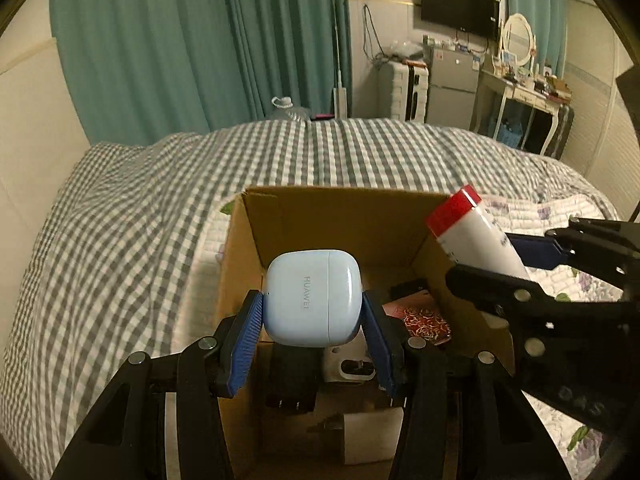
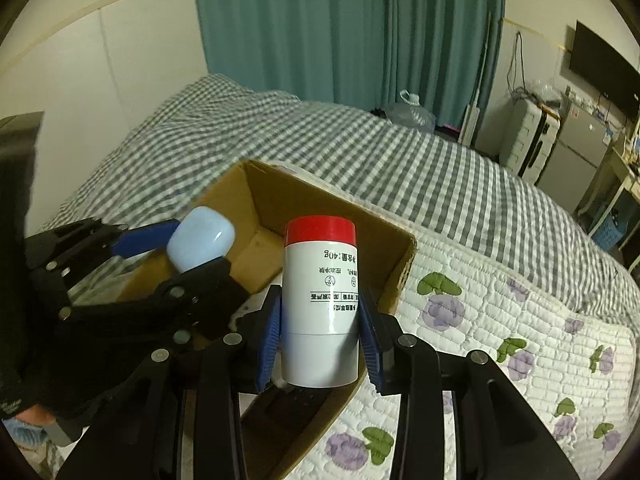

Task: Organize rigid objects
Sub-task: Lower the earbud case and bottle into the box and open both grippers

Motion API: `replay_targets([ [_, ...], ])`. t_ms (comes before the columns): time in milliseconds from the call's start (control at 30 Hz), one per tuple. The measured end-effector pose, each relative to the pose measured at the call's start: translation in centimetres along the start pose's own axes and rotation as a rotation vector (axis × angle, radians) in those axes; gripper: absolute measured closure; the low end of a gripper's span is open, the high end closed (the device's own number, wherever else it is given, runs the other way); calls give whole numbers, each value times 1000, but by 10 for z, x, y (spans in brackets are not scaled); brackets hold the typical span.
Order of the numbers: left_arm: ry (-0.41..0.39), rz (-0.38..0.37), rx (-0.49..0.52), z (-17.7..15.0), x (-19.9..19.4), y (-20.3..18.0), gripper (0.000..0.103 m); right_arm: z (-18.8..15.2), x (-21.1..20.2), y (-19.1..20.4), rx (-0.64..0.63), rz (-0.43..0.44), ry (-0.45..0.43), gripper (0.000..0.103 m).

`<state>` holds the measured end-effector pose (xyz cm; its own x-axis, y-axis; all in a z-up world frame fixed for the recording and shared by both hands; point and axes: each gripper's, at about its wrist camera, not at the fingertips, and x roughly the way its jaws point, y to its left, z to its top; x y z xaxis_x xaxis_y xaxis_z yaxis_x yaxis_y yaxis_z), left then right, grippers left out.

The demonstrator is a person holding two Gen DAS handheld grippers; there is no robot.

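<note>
My left gripper (image 1: 312,304) is shut on a pale blue Huawei earbud case (image 1: 314,296) and holds it above the open cardboard box (image 1: 340,208). My right gripper (image 2: 320,312) is shut on a white tube with a red cap (image 2: 320,304) and holds it over the box's right side (image 2: 400,264). The tube also shows in the left wrist view (image 1: 476,236), and the case in the right wrist view (image 2: 200,244). Inside the box lie a black charger (image 1: 294,380), a white item (image 1: 350,364) and a red patterned item (image 1: 424,320).
The box stands on a bed with a grey checked blanket (image 1: 140,220) and a white floral quilt (image 2: 500,340). Teal curtains (image 1: 200,40) hang behind. A fridge (image 1: 452,84), a suitcase (image 1: 404,92) and a dressing table (image 1: 524,92) stand at the far right.
</note>
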<state>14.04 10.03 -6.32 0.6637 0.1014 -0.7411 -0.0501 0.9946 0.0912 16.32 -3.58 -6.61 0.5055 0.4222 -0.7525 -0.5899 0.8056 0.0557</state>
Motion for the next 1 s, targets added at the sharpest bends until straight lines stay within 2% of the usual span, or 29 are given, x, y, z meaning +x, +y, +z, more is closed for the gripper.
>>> replay_targets([
  [333, 66, 41, 48, 5, 35, -1, 53, 6, 45, -16, -13, 12, 37, 67],
  [533, 84, 65, 51, 6, 43, 1, 53, 9, 63, -21, -24, 23, 38, 67],
  [833, 136, 95, 58, 6, 55, 0, 51, 13, 72, -15, -95, -6, 45, 67],
  [1000, 143, 130, 82, 5, 60, -7, 49, 10, 67, -13, -113, -13, 56, 60],
])
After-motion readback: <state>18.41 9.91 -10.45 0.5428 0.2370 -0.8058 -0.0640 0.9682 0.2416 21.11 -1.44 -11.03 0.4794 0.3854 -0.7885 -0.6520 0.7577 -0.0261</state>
